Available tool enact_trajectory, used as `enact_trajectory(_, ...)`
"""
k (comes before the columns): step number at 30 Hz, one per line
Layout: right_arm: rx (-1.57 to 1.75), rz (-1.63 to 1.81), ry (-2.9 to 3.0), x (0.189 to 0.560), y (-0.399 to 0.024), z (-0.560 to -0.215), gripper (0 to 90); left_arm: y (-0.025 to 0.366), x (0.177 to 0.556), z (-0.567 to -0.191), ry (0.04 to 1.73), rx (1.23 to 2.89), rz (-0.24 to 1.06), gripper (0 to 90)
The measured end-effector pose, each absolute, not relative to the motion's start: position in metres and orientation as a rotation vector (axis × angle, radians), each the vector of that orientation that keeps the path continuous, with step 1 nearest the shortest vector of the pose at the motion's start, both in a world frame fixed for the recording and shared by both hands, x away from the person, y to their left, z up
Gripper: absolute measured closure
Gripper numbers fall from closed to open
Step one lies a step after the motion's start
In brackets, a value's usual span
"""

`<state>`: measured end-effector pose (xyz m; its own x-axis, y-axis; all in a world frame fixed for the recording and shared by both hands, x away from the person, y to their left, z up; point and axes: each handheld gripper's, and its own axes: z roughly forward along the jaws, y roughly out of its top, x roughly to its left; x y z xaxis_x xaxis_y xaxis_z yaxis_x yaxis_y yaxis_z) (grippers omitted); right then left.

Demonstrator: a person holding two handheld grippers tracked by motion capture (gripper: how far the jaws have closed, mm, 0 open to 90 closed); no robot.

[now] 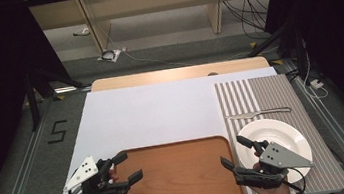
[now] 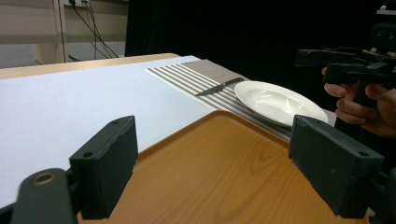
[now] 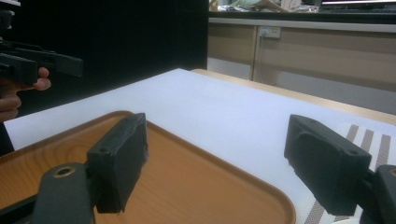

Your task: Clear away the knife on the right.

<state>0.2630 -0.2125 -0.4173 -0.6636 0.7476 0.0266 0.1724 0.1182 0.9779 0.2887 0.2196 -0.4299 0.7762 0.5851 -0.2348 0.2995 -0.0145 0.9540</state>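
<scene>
A wooden tray [image 1: 175, 177] lies at the table's near edge, bare on top. To its right a white plate [image 1: 286, 135] rests on a striped placemat [image 1: 260, 95], with a knife [image 1: 258, 113] lying just beyond it. My left gripper [image 1: 128, 167] hovers at the tray's left edge, jaws wide apart with nothing between them. My right gripper [image 1: 237, 153] hangs between the tray's right edge and the plate, open and holding nothing. In the left gripper view the tray [image 2: 219, 172], the plate [image 2: 275, 100] and the knife [image 2: 219, 86] lie ahead. The tray [image 3: 177, 177] also runs under the jaws in the right gripper view.
A white sheet [image 1: 162, 113] covers most of the tabletop beyond the tray. The table's wooden far edge [image 1: 177, 73] shows past it. Cables and shelving stand on the floor farther back. Dark curtains close off both sides.
</scene>
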Motion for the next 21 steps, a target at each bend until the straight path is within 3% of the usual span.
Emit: enact_trajectory(21, 0.896, 1.513, 1.902, 0.2665, -0.2205, -0.4120, 23.1, 0.2199, 0.2889, -0.4301, 0.722, 1.611, 0.261, 15.6)
